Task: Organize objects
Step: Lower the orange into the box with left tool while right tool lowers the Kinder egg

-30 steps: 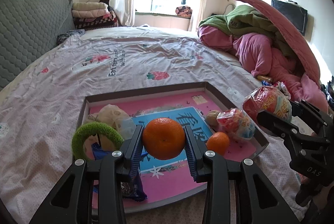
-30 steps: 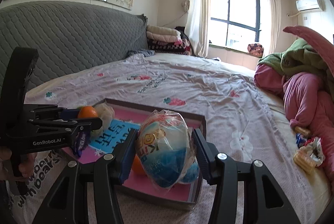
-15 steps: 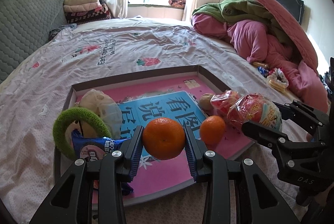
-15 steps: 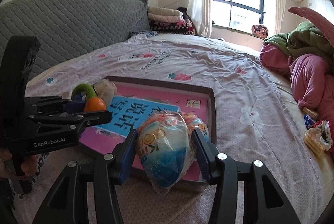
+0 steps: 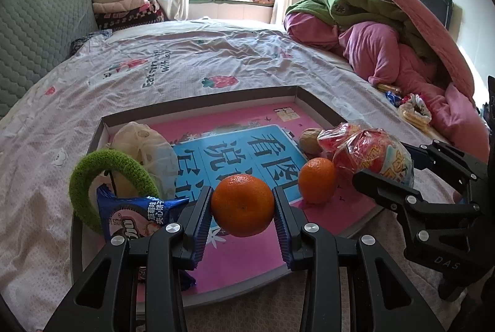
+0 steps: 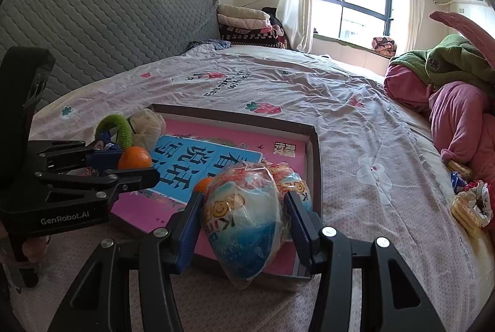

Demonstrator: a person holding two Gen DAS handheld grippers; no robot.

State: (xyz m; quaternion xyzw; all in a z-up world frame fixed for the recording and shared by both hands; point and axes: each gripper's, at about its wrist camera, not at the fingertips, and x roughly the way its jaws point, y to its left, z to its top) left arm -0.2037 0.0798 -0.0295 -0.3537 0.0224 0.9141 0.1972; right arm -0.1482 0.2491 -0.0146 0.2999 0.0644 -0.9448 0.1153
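Observation:
My left gripper (image 5: 243, 210) is shut on an orange mandarin (image 5: 243, 205), held just above the near part of a shallow pink-bottomed box (image 5: 241, 103) on the bed. My right gripper (image 6: 243, 214) is shut on an egg-shaped toy in a clear wrapper (image 6: 244, 217), hovering over the box's near right corner (image 6: 315, 146). In the box lie a second mandarin (image 5: 317, 180), another wrapped egg toy (image 5: 332, 137), a green ring (image 5: 108, 174), a blue snack packet (image 5: 133, 216) and a crumpled white bag (image 5: 145, 143). The right gripper with its egg toy (image 5: 376, 159) shows at the right of the left wrist view.
The box sits on a pale printed bedsheet (image 6: 278, 84). A heap of pink and green bedding (image 5: 386, 35) rises at the right, with snack packets (image 5: 411, 112) beside it. A grey quilted headboard (image 6: 108, 19) and folded blankets (image 5: 123, 4) lie at the far left.
Both grippers have sunk a little toward the box, each keeping hold of its object. The box and its contents now sit larger and nearer in both views.

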